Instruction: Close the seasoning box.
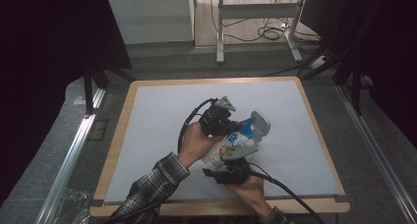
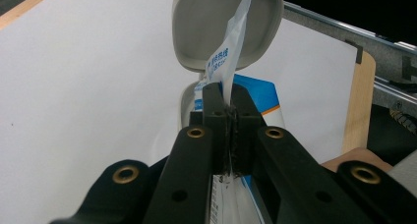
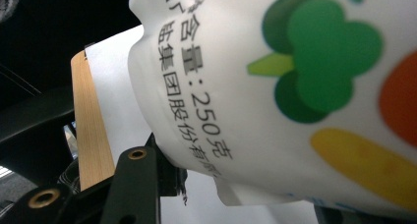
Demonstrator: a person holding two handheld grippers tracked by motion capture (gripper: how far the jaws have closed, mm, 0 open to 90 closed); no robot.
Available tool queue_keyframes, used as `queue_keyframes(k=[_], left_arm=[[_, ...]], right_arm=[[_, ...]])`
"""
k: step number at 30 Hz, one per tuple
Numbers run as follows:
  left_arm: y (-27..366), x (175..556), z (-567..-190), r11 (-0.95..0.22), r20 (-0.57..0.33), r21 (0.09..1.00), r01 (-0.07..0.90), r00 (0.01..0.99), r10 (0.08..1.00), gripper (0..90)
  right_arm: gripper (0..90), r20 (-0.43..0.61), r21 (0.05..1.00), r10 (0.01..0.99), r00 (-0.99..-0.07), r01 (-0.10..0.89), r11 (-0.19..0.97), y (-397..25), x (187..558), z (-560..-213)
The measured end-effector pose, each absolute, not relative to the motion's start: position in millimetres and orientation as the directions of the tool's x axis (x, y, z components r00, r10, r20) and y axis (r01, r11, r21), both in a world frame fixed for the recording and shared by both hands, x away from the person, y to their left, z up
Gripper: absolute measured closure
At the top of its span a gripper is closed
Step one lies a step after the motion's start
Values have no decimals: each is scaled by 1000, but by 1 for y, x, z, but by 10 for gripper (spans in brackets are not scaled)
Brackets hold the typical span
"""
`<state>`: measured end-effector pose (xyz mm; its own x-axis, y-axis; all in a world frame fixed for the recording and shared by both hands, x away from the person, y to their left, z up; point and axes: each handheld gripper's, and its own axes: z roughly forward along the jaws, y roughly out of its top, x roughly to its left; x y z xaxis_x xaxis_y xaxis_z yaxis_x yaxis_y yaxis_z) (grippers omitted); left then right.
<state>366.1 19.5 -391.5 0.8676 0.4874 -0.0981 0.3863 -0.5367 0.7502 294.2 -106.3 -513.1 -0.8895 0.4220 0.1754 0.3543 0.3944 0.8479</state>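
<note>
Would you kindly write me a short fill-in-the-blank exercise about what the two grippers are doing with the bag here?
1. The left gripper has its jaws ____ on a thin edge of the bag.
2. Beyond that gripper stands a grey container with its lid ____.
3. The printing on the bag shows a ____ vegetable beside an orange one.
4. The work surface has a ____ border.

Missing words: shut; open; green; wooden

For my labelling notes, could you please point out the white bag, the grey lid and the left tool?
white bag [image 3: 295,86], right gripper view, printed side.
grey lid [image 2: 201,22], left gripper view, inner face.
left tool [image 2: 231,103], left gripper view, between the fingertips.
</note>
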Motion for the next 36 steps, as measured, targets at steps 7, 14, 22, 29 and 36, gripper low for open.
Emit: queue_keyframes(k=[7,14,22,29,36], left_arm=[[17,367,-393,-523,-109,756,394,863,493,882],[17,369,-392,-528,-105,754,391,865,490,881],[16,371,-392,-529,-108,751,395,864,491,880],[16,372,-393,-525,-118,750,403,861,494,880],[15,373,-392,-530,-118,746,404,863,492,879]], right_arm=[[535,173,852,411,-895,346,392,-106,294,-512],[536,172,855,407,-897,342,390,-105,294,-510],[536,168,859,398,-902,332,389,-105,294,-508],[536,174,865,382,-907,327,382,-105,293,-507],[535,172,870,372,-912,318,376,-104,293,-505]])
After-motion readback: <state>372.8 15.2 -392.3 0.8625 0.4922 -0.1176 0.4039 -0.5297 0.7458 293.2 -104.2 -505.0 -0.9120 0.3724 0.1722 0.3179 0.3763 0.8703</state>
